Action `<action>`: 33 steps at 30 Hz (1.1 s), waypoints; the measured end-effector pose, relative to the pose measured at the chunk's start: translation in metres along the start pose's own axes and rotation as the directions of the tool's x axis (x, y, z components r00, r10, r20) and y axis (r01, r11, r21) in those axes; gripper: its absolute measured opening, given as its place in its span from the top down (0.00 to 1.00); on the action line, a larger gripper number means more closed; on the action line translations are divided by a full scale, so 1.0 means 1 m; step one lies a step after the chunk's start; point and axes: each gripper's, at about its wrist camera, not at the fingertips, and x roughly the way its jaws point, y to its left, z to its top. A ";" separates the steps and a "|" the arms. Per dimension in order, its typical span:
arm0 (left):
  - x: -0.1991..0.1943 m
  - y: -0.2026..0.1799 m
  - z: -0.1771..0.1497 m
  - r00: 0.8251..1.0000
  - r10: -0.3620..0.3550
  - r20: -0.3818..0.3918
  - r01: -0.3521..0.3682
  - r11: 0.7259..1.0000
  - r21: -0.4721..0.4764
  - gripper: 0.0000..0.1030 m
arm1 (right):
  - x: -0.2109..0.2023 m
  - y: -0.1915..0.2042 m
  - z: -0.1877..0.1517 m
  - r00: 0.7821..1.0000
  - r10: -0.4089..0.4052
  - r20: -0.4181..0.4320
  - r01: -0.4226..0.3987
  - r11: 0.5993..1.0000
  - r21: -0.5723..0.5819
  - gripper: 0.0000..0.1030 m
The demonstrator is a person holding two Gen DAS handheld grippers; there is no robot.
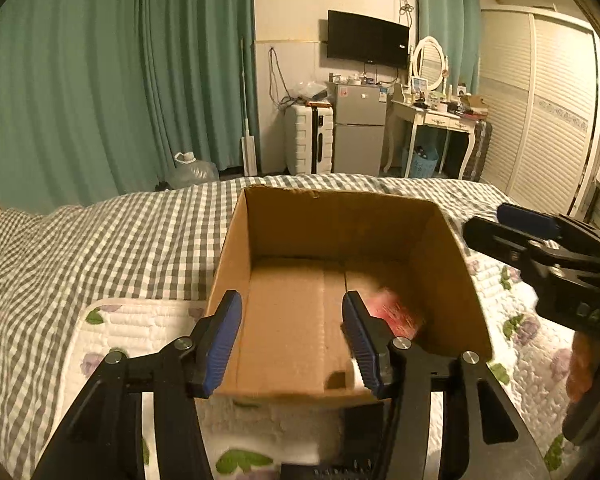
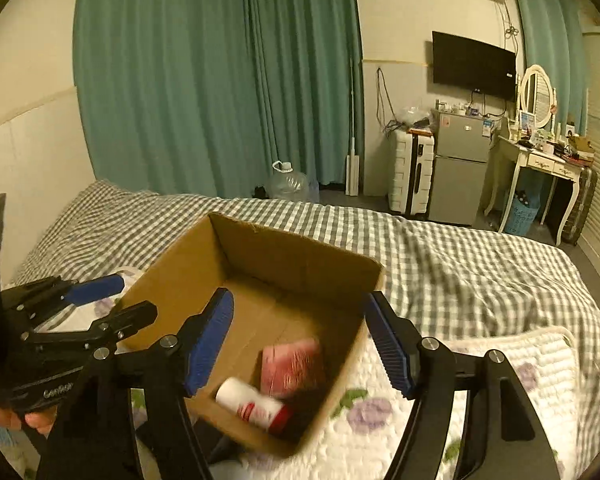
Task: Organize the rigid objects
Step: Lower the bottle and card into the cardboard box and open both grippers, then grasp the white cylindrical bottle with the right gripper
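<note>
An open cardboard box (image 1: 288, 224) stands on the bed; it also shows in the right wrist view (image 2: 300, 256). Inside it lie a pink-red packet (image 2: 290, 364) and a white bottle with a red cap (image 2: 254, 402). In the left wrist view only the packet (image 1: 392, 312) shows, blurred, behind one finger. My left gripper (image 1: 292, 340) is open and empty above the box's near edge; it also shows from the side at the left of the right wrist view (image 2: 112, 300). My right gripper (image 2: 300, 344) is open and empty above the box, and shows at the right of the left wrist view (image 1: 496, 224).
The bed has a grey checked sheet (image 1: 100, 248) and a white floral quilt (image 2: 480, 392) under the box. Beyond the bed are green curtains, a water jug (image 1: 192, 170), a white suitcase (image 1: 308, 138), a small fridge (image 1: 360, 128) and a dressing table (image 1: 436, 120).
</note>
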 end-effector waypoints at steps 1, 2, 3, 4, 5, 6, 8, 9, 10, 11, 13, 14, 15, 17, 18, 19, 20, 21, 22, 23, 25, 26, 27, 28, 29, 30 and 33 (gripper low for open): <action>-0.006 -0.002 -0.001 1.000 -0.001 0.002 0.001 1.000 0.002 0.44 | -0.010 -0.001 -0.004 1.000 -0.003 0.004 0.003 1.000 0.000 0.30; -0.015 -0.004 -0.003 1.000 -0.001 0.006 0.001 1.000 0.002 0.43 | -0.021 0.001 -0.010 1.000 -0.004 0.008 0.004 1.000 -0.002 0.29; -0.022 -0.005 -0.006 1.000 -0.001 0.010 0.001 1.000 0.002 0.43 | -0.029 0.003 -0.015 1.000 -0.005 0.010 0.005 1.000 -0.002 0.29; -0.032 -0.007 -0.011 1.000 0.001 0.020 -0.001 1.000 0.000 0.43 | -0.040 0.006 -0.025 1.000 -0.002 0.008 0.002 1.000 -0.004 0.29; -0.040 -0.008 -0.017 1.000 0.004 0.027 -0.004 1.000 -0.002 0.42 | -0.047 0.009 -0.034 1.000 0.003 0.002 -0.003 1.000 -0.008 0.29; -0.045 -0.007 -0.021 1.000 0.007 0.028 -0.007 1.000 -0.005 0.42 | -0.053 0.011 -0.041 1.000 0.003 -0.007 -0.003 1.000 -0.011 0.29; -0.056 -0.009 -0.036 1.000 0.022 0.017 -0.022 1.000 -0.004 0.42 | -0.065 0.017 -0.059 1.000 -0.009 -0.028 0.008 1.000 -0.027 0.29; -0.059 -0.011 -0.043 1.000 0.028 0.008 -0.028 1.000 0.002 0.42 | -0.069 0.020 -0.069 0.999 -0.013 -0.040 0.012 0.999 -0.034 0.29; -0.063 -0.013 -0.054 1.000 0.030 0.000 -0.030 0.999 0.009 0.42 | -0.072 0.023 -0.077 0.998 -0.015 -0.054 0.013 0.999 -0.035 0.29; -0.065 -0.013 -0.062 0.999 0.033 -0.006 -0.033 0.999 0.011 0.42 | -0.076 0.025 -0.088 0.997 -0.011 -0.070 0.009 0.999 -0.033 0.29; -0.065 -0.012 -0.080 0.999 0.038 -0.039 -0.038 0.999 0.002 0.42 | -0.080 0.029 -0.104 0.995 0.002 -0.103 -0.005 1.000 -0.029 0.29; -0.063 -0.010 -0.089 0.997 0.038 -0.060 -0.039 0.999 -0.013 0.42 | -0.081 0.034 -0.115 0.991 0.009 -0.132 -0.014 0.999 -0.037 0.29; -0.063 -0.008 -0.098 0.996 0.036 -0.078 -0.039 0.999 -0.027 0.42 | -0.082 0.037 -0.122 0.989 0.008 -0.146 -0.015 0.999 -0.042 0.29; -0.061 -0.004 -0.116 0.992 0.043 -0.118 -0.049 0.997 -0.053 0.42 | -0.081 0.046 -0.137 0.982 0.022 -0.186 -0.032 0.998 -0.054 0.29; -0.061 -0.005 -0.123 0.990 0.054 -0.131 -0.063 0.996 -0.060 0.42 | -0.081 0.050 -0.144 0.979 0.030 -0.204 -0.043 0.997 -0.062 0.29; -0.062 -0.006 -0.132 0.987 0.075 -0.143 -0.086 0.994 -0.066 0.42 | -0.079 0.056 -0.150 0.974 0.036 -0.222 -0.053 0.996 -0.074 0.29; -0.064 -0.007 -0.142 0.983 0.100 -0.156 -0.112 0.991 -0.070 0.42 | -0.078 0.059 -0.155 0.971 0.040 -0.234 -0.061 0.995 -0.082 0.29; -0.065 -0.008 -0.148 0.981 0.105 -0.164 -0.117 0.991 -0.069 0.42 | -0.075 0.064 -0.160 0.967 0.050 -0.250 -0.076 0.993 -0.094 0.29; -0.066 -0.009 -0.157 0.978 0.108 -0.178 -0.121 0.991 -0.064 0.42 | -0.072 0.069 -0.164 0.962 0.065 -0.267 -0.097 0.990 -0.107 0.29; -0.067 -0.010 -0.165 0.975 0.111 -0.195 -0.125 0.990 -0.062 0.42 | -0.069 0.073 -0.167 0.958 0.076 -0.278 -0.112 0.987 -0.116 0.30; -0.068 -0.007 -0.176 0.972 0.105 -0.212 -0.122 0.990 -0.068 0.42 | -0.063 0.080 -0.172 0.943 0.123 -0.308 -0.166 0.979 -0.118 0.46; -0.068 -0.006 -0.179 0.970 0.098 -0.222 -0.116 0.991 -0.072 0.42 | -0.059 0.084 -0.176 0.929 0.156 -0.335 -0.204 0.972 -0.114 0.53; -0.068 -0.004 -0.181 0.969 0.093 -0.227 -0.112 0.991 -0.075 0.42 | -0.055 0.088 -0.179 0.920 0.169 -0.353 -0.223 0.968 -0.117 0.53; -0.067 -0.002 -0.182 0.969 0.090 -0.230 -0.111 0.991 -0.080 0.42 | -0.051 0.092 -0.182 0.914 0.170 -0.368 -0.230 0.965 -0.126 0.53; -0.067 0.000 -0.182 0.969 0.086 -0.230 -0.109 0.990 -0.088 0.42 | -0.047 0.095 -0.185 0.908 0.172 -0.382 -0.239 0.962 -0.134 0.54; -0.067 0.000 -0.182 0.970 0.082 -0.229 -0.106 0.990 -0.093 0.42 | -0.043 0.098 -0.186 0.899 0.182 -0.399 -0.253 0.958 -0.133 0.54; -0.066 0.001 -0.182 0.970 0.072 -0.234 -0.098 0.990 -0.100 0.42 | -0.031 0.101 -0.188 0.886 0.176 -0.430 -0.256 0.957 -0.137 0.53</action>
